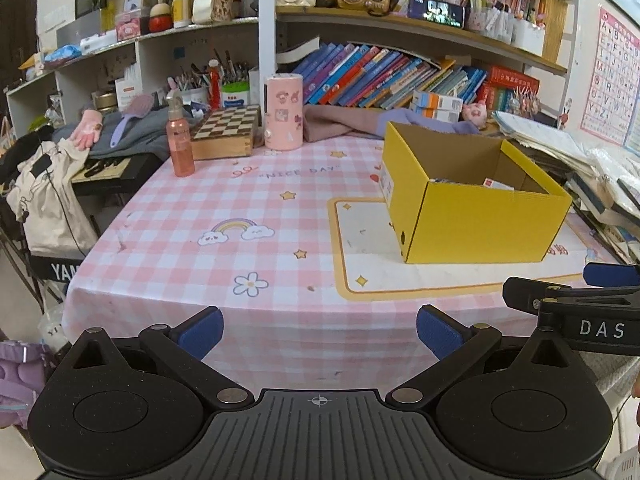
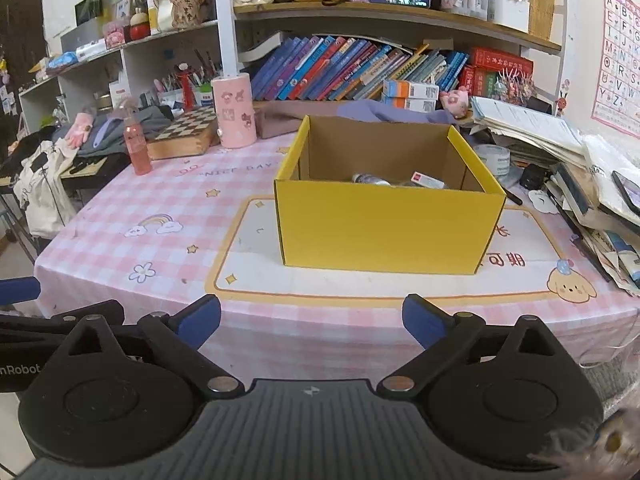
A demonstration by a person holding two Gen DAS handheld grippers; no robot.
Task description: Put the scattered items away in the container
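- Here, the right gripper [image 2: 311, 322] has its jaws spread wide, with nothing between the blue pads and nothing touching them; only pink checked cloth shows in the gap.
- The left gripper [image 1: 320, 332] likewise stands with jaws fully apart and empty, hovering over the near edge of the counter [image 1: 192, 248].
- The two grippers sit side by side, each one's finger visible at the edge of the other's view.
- The yellow box [image 2: 384, 232], open-topped, lies straight ahead of the right jaws; from the left jaws it lies ahead and off to the right, so the right hand looks nearer to it.
- Its long side faces the right gripper squarely.
- Inside the box, against the near wall, a small red-and-white carton [image 2: 427, 179] and the end of a clear bottle [image 2: 370, 179] are just visible.
- Around the box, the printed mat appears bare of loose items; the pink spray bottle [image 2: 136, 148], well left of the box, may be next, though I cannot tell.
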